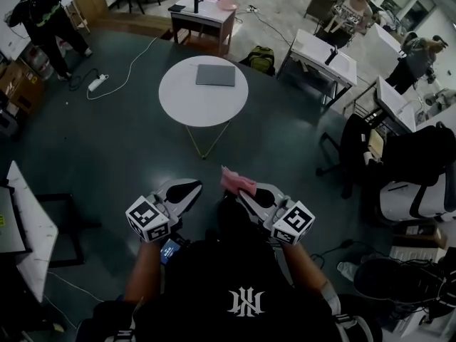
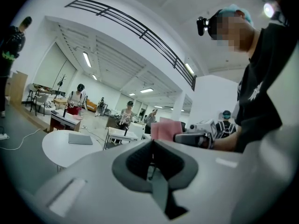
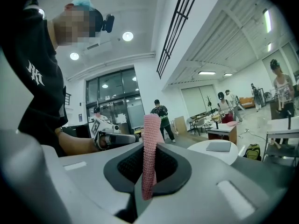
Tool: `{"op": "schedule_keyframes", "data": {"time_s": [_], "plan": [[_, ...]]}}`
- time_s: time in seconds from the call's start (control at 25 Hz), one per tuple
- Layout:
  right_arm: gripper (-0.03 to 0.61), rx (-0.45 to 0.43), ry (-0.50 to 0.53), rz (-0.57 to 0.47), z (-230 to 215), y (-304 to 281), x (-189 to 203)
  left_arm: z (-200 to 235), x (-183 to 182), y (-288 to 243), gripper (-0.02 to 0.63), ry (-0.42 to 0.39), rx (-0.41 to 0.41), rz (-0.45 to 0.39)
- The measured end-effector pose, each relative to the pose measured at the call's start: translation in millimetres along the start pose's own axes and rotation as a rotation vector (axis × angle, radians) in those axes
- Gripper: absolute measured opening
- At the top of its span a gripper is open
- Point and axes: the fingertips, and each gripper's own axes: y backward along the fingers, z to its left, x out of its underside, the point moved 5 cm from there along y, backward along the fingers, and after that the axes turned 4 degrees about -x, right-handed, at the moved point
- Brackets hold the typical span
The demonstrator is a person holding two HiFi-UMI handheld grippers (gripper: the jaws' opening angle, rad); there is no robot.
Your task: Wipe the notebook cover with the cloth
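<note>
I have the cloth [image 1: 236, 182] pinched between the jaws of my right gripper [image 1: 242, 189], poking out past their tips. My left gripper [image 1: 187, 189] sits just left of it, jaws together. Well ahead of both pairs of jaws stands the round table [image 1: 178, 98], with the notebook [image 1: 215, 75] lying flat on its far half. Beyond the table is a desk [image 1: 206, 14]; a backpack [image 1: 261, 59] sits on the floor ahead-right, and a power strip [image 1: 97, 83] lies ahead-left.

The person wears a black short-sleeved T-shirt [image 1: 214, 283] with a white emblem [image 1: 246, 301] on the back and a teal cap [image 2: 232, 10] carrying a small black camera [image 2: 202, 25], while the left gripper [image 1: 191, 186] and right gripper [image 1: 244, 189] are pale grey, dark-lined, each bearing a black-and-white marker cube [image 1: 147, 219].
</note>
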Motion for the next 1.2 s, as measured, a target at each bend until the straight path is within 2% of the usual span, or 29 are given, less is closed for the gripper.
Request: {"op": "schedule_keyframes", "data": {"time_s": [0.28,0.76,1.2], "plan": [[0.014,-0.011,-0.010,-0.022,-88,-31,-20,57,-23,-54,0.003,-0.001,-0.022,0.034],[0.014,-0.114,-0.027,-0.023,-242,-79,-80,158,-104,-166,0.003,-0.024,-0.100,0.058],[0.014,-0.180,-0.047,-0.034,-344,-140,-105,246,-133,-223,0.003,-0.019,-0.187,0.080]]}}
